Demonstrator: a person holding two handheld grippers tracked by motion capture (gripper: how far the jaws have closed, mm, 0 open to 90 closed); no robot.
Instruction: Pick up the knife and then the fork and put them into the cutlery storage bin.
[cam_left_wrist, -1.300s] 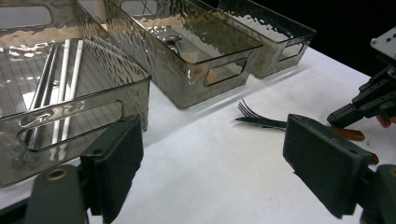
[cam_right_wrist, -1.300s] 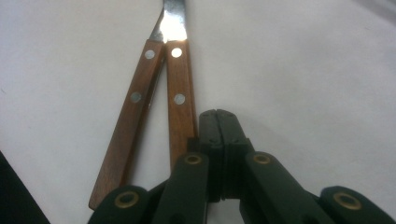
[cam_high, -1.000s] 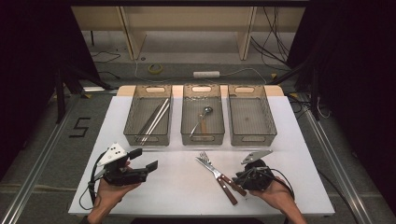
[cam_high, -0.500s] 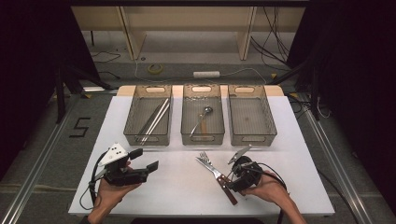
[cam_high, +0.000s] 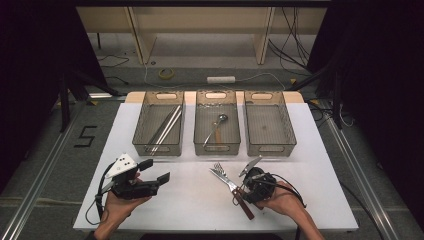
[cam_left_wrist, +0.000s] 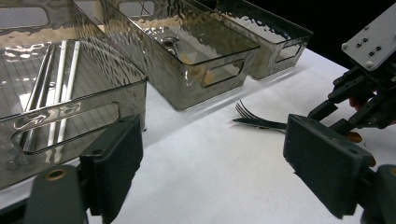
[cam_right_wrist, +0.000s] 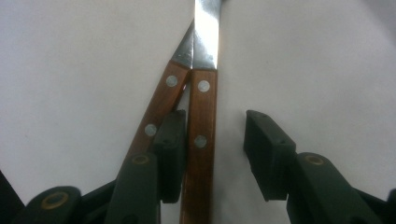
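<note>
Closing the right tool (cam_right_wrist: 215, 121) from where it sits risks taking both pieces of cutlery at once.

Working from your left:
- **Left tool:** The left tool (cam_high: 156, 171) rests released on the table (cam_high: 200, 210), well away from the work. It is no hazard unless you swing it in.
- **Slanted handle:** In the right gripper view, the slanted handle (cam_right_wrist: 161, 100) runs under the left pad. A squeeze could drag it along or tip the pad off line.
- **Straight handle:** The straight handle (cam_right_wrist: 201, 140) lies flat on the table between the jaws, against the left pad and apart from the right one. The right tool is therefore not yet gripping it, though its jaws have just been closing.
- **The grip itself:** The wood is smooth and lies low, so the pads may ride over it or flick it sideways. A hold this far back would let the blade end droop.

Several things are hard to read:
- In the high view, your hand and the right tool cover the handle ends.
- The tines (cam_high: 218, 167) and the blade beside them overlap, so you cannot say which head belongs to which handle.
- The right gripper view cuts off both heads at the top.
- The tinted walls of the left bin (cam_high: 141, 125) and middle bin (cam_high: 200, 125) blur the metal rods (cam_high: 167, 127) and the spoon (cam_high: 218, 125).
- The right bin (cam_high: 287, 130) looks empty.
</note>
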